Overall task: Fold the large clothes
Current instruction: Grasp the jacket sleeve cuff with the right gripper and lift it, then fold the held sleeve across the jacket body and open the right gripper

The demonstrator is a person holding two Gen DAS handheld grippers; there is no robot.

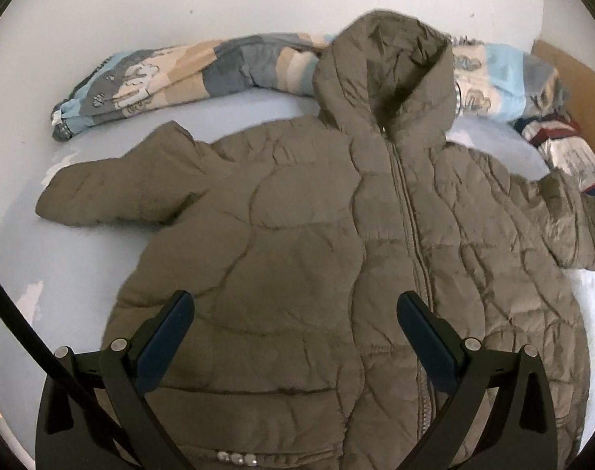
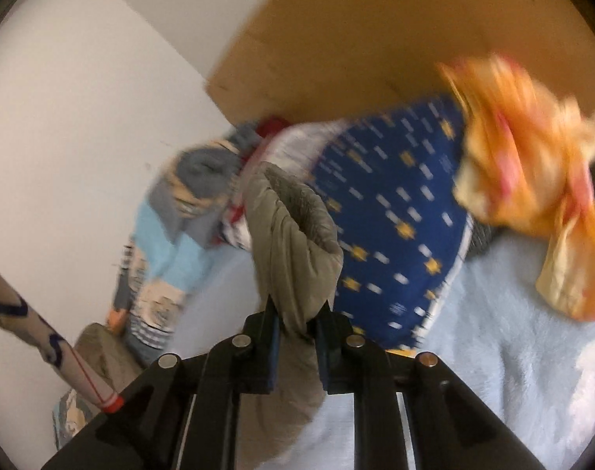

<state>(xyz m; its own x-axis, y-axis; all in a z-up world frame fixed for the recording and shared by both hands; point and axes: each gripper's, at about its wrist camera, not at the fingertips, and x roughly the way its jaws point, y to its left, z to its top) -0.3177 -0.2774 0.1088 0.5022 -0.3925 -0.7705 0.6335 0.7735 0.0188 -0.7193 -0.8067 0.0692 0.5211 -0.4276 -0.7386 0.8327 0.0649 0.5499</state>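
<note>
Jacket flat on bed, zipper up. Right gripper pinched on cuff of sleeve; left gripper wide open, empty, above hem. Carry sleeve across zipper, keeping pinch firm.

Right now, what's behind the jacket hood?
Behind the jacket hood, a rolled patterned quilt runs along the white wall, showing on both sides. Its middle stretch is covered by the hood, so unseen.

Olive-brown quilted jacket, pale blue sheet, navy star-print pillow, orange/yellow cloth, black tongs
</note>
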